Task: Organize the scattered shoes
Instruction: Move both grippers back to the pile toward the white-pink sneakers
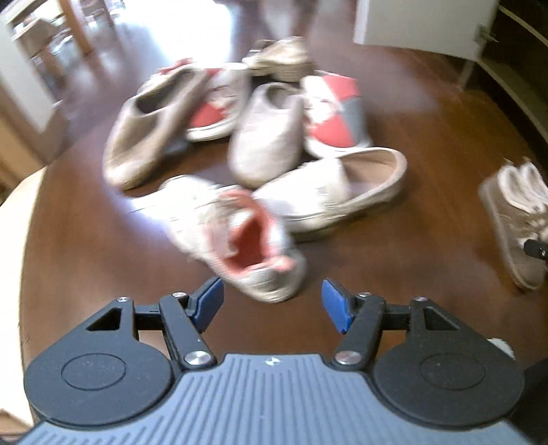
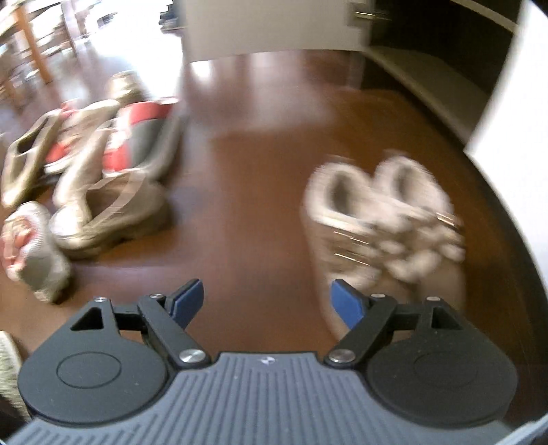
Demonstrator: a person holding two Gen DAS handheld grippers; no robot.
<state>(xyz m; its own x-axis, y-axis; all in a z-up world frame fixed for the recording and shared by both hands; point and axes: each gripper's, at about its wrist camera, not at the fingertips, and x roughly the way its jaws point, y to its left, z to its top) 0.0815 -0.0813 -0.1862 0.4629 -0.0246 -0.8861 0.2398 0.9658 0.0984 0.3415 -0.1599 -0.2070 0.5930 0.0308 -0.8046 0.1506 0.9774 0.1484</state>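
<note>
Several shoes lie in a heap on the brown wooden floor. In the left wrist view a white sneaker with a pink lining lies nearest, its heel just ahead of my open, empty left gripper. Beige slip-ons and red-and-grey sneakers lie behind it. In the right wrist view a pair of beige lace-up sneakers stands side by side, just ahead and right of my open, empty right gripper. The heap lies to its left. Both views are blurred.
An open white cabinet with low shelves stands at the right, its door ajar. Wooden chair legs stand at the far left. A pale mat edge shows at the left.
</note>
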